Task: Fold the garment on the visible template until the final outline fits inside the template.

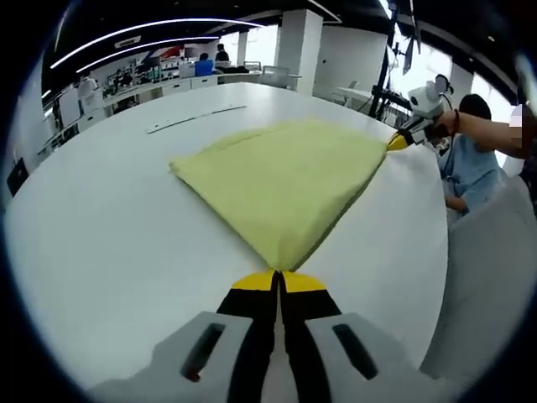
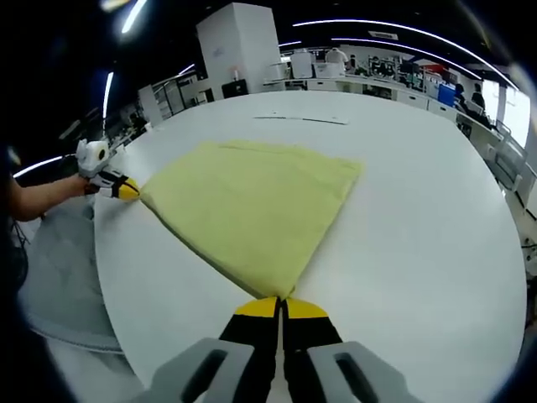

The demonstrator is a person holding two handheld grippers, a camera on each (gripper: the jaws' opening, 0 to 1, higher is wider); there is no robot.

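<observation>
White table (image 1: 101,235), left gripper (image 1: 278,281) and right gripper (image 2: 281,307) each clamped on yellow garment (image 1: 285,180) corners, stretched apart.

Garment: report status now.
Left gripper and right gripper each shut on a garment corner. Yellow garment stretched taut over white table. Nothing in the way.
</observation>
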